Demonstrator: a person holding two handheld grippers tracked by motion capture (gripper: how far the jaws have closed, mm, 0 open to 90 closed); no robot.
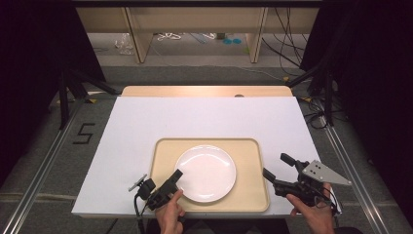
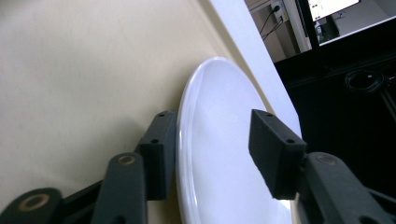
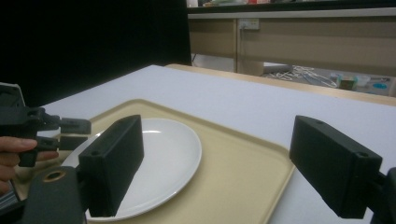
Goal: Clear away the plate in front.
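Observation:
A round white plate [image 1: 207, 171] lies in the middle of a beige tray [image 1: 251, 195] near the table's front edge. My left gripper [image 1: 176, 176] is at the plate's front-left rim. In the left gripper view the gripper [image 2: 212, 135] is open, and the plate's rim [image 2: 187, 140] passes between its jaws, close to the left one. My right gripper [image 1: 275, 165] is held open just off the tray's right edge, pointing left toward the tray. In the right gripper view its jaws [image 3: 224, 149] stand wide apart with nothing between them, and the plate [image 3: 159, 158] lies ahead.
The tray rests on a white board [image 1: 204, 119] that covers a wooden table. Metal rails [image 1: 44, 165] run along the floor on both sides. Wooden shelving and cables [image 1: 287, 53] lie beyond the far edge. A floor mark "5" [image 1: 84, 133] is at the left.

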